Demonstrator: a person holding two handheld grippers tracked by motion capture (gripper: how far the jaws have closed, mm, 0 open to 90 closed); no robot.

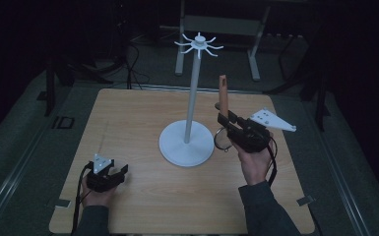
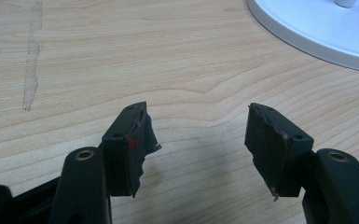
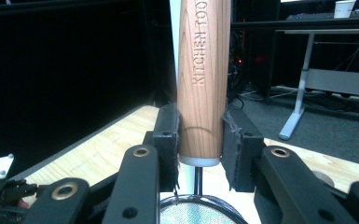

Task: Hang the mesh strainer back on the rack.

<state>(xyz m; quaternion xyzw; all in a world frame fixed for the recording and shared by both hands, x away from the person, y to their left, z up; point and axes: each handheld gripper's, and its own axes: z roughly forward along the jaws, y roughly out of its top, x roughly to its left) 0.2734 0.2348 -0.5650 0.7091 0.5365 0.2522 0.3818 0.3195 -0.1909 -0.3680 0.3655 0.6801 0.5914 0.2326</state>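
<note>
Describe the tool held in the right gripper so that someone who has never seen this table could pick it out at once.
Start at the white stand with hooks on top, in the middle of the wooden table. Just to its right, the right gripper is shut on a small strainer. Its wooden handle points up and is stamped with the words KITCHEN TOOL, and a round wire mesh hangs below the fingers.

A white hook stand (image 1: 187, 142) stands mid-table (image 1: 128, 118).

Right gripper (image 1: 225, 123) clasping wooden-handled strainer (image 1: 222, 93), white stand (image 1: 186, 141) beside
</note>
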